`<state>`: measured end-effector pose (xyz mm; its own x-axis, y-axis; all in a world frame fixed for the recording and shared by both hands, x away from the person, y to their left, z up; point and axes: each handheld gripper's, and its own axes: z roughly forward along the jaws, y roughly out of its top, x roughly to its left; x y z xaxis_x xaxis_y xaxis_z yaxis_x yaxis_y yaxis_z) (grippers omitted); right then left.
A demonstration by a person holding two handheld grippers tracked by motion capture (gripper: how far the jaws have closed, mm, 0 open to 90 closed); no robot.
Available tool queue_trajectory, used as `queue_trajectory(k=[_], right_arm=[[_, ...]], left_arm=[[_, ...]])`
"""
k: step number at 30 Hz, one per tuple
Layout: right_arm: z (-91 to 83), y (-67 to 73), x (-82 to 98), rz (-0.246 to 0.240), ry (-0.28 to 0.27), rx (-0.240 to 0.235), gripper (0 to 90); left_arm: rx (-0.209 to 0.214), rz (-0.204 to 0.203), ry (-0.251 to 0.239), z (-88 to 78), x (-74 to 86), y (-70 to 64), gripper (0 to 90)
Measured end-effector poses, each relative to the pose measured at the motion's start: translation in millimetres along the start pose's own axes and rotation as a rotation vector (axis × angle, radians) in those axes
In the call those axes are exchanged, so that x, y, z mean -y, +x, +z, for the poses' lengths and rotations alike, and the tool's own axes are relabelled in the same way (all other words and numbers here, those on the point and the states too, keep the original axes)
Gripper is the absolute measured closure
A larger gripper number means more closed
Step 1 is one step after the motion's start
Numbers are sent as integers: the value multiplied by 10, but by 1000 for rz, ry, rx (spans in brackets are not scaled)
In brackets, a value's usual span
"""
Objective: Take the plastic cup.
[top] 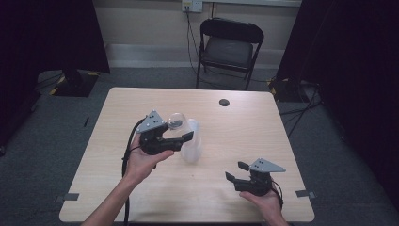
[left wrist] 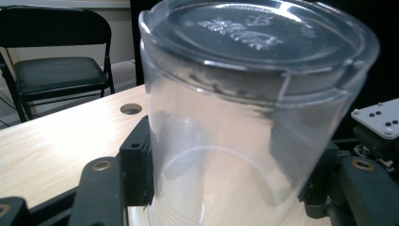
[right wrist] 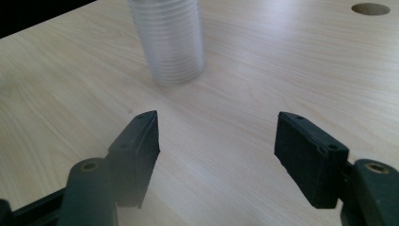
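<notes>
The left gripper [top: 181, 137] is clamped on a clear cup [left wrist: 244, 117], one black pad [left wrist: 137, 165] pressed to each side of its wall. In the left gripper view the cup stands upside down between the jaws, its moulded base uppermost and tilted a little, the wall tapering wider toward the bottom of the picture.

In the high view the left hand [top: 141, 162] holds that gripper just left of the table's [top: 235, 136] centre, jaws pointing toward 3 o'clock. The cup's round end [top: 175, 121] shows at about 1 o'clock from the gripper body. A stack [top: 193, 141] of clear cups stands on the table just at 3 o'clock of the jaws (whether the held cup touches the stack I cannot tell, since clear plastic overlaps clear plastic).

The right gripper [top: 236, 171] sits near the table's front right corner, at about 4 o'clock from the stack and well apart from it, held by the right hand [top: 266, 200]. Its jaws stand wide apart with nothing between them, pointing toward 10 o'clock. In the right gripper view the stack [right wrist: 169, 40] rises at 11 o'clock beyond the left pad, ribbed by many nested rims.

A round hole [top: 224, 102] lies in the tabletop toward the far edge, at 1 o'clock from the stack. A black folding chair [top: 228, 49] stands beyond the table at 12 o'clock.
</notes>
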<state>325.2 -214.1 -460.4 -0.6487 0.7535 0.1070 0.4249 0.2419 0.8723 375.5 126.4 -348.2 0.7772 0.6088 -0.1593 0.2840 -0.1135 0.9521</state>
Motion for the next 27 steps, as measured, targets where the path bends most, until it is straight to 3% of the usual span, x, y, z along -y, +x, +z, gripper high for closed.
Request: queue_trajectory(k=[7,14,19,22,27], right_arm=[[-10,59,-47,-14,-16,-4,345],[-1,138,-95,-41,-25,-26,407],[22,242,-152,-95,-37,-55,439],[41,312,-209,-126,-52,-70,468],[106,451,-322,-186,-83,-95,511]], left_arm=[[-12,-10,33,-59,98,-55,376],[6,-82,78,-109,262,-71,376],[36,-177,100,-106,365,-56,376],[72,-264,115,-108,423,-31,376],[96,-320,122,-121,508,-21,377]])
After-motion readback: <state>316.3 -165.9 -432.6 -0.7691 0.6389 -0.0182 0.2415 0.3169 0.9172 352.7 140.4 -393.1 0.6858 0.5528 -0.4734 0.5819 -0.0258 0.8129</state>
